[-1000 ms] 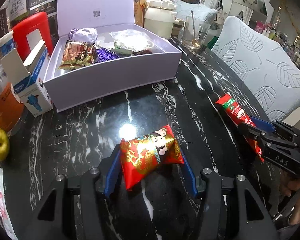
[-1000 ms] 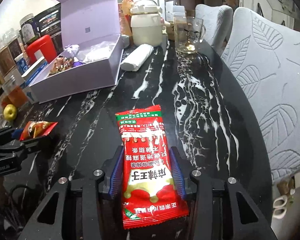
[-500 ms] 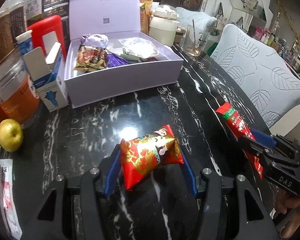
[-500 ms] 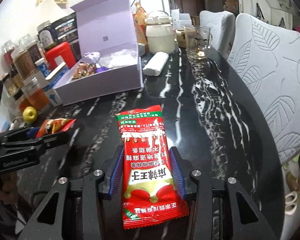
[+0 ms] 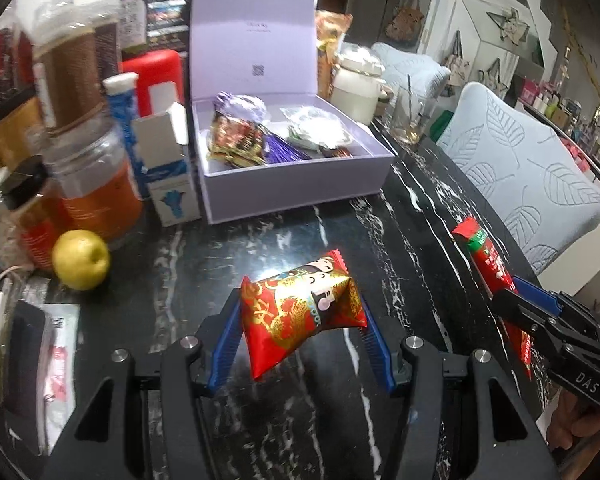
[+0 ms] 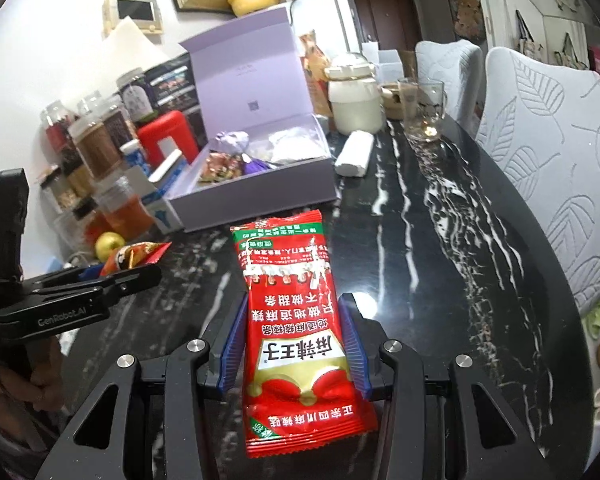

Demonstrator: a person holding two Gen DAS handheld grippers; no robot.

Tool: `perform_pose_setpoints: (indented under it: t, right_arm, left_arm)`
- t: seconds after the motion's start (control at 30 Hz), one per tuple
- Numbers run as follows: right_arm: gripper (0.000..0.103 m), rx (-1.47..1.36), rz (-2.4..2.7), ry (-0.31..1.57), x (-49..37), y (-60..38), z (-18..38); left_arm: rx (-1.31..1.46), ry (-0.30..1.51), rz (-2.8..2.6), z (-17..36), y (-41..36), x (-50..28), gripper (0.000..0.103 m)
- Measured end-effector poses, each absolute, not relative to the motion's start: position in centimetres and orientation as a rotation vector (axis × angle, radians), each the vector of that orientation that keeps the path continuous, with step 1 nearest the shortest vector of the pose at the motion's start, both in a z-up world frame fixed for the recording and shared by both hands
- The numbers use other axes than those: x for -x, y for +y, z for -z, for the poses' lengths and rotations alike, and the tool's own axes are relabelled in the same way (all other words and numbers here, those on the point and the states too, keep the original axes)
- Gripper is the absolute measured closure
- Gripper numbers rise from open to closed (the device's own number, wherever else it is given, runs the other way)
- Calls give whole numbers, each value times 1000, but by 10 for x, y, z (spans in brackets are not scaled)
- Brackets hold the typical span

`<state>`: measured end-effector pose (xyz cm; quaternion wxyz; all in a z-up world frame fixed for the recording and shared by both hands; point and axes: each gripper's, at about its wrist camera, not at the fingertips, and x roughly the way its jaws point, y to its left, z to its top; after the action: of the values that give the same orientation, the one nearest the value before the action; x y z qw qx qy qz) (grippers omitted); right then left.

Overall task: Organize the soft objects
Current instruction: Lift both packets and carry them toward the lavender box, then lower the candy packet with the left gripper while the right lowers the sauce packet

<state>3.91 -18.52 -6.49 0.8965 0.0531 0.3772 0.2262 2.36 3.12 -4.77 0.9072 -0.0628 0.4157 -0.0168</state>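
Observation:
My left gripper (image 5: 300, 312) is shut on a puffy red and gold snack packet (image 5: 300, 312) and holds it above the black marble table (image 5: 260, 240). My right gripper (image 6: 294, 320) is shut on a long red snack pouch (image 6: 296, 328), also held above the table; the pouch shows at the right of the left wrist view (image 5: 488, 260). The open lavender box (image 5: 292, 184) stands ahead with its lid up and holds several wrapped soft packets (image 5: 236, 140). In the right wrist view the box (image 6: 260, 196) is ahead to the left, and the left gripper (image 6: 132, 276) is at the left edge.
Jars (image 5: 92, 184), a red tin (image 5: 152, 76), a small white and blue carton (image 5: 168, 184) and a yellow apple (image 5: 82, 258) crowd the left side. A white pot (image 6: 354, 100), a glass mug (image 6: 424, 112) and a rolled white cloth (image 6: 354, 154) stand behind. Padded chairs (image 6: 552, 140) line the right edge.
Both grippers have risen and pulled back with their packets still held. The box and the jars now sit farther off and more of the room shows.

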Motion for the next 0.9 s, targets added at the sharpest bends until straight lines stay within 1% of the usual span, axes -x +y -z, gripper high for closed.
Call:
perform_pose_setpoints:
  t: [0.27,0.43,0.9]
  right_arm:
    - [59,-103,-540,708,-24,-168,38]
    - [59,-101,-579,644,-20,-158,15]
    - [59,-75,-618,487,-42,-149,-50]
  left_arm:
    - [144,790,-1,22,45,-5,48]
    - [128,727,-6,-3,48,1,48]
    - [101,545,3,-70,52,-24,48]
